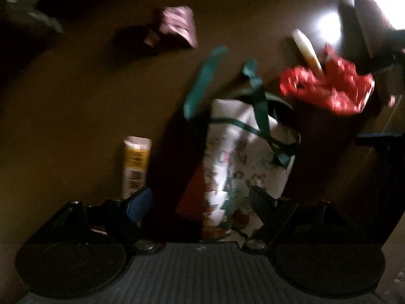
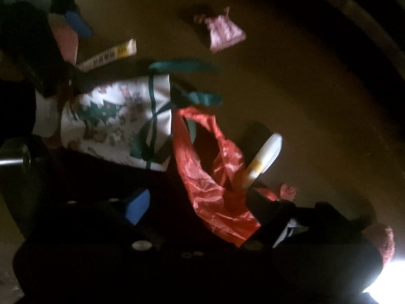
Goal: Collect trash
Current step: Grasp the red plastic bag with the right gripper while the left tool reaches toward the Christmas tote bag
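A white tote bag [image 1: 238, 157] with a Christmas print and green handles lies on the brown floor; it also shows in the right wrist view [image 2: 119, 119]. My left gripper [image 1: 200, 202] is open, its fingers on either side of the bag's lower end. A crumpled red plastic bag [image 2: 215, 177] lies between the fingers of my right gripper [image 2: 200, 207], which is open; the red bag also shows in the left wrist view [image 1: 329, 88]. A white and yellow tube [image 2: 263, 157] lies beside the red bag. A yellow-white carton [image 1: 135, 164] and a pink wrapper [image 1: 177, 25] lie on the floor.
The scene is dim and blurred. A bright light [image 1: 329, 27] glares at the upper right in the left wrist view. Dark furniture edges [image 2: 367, 25] curve along the far side. Open brown floor [image 1: 76, 88] lies to the left of the bag.
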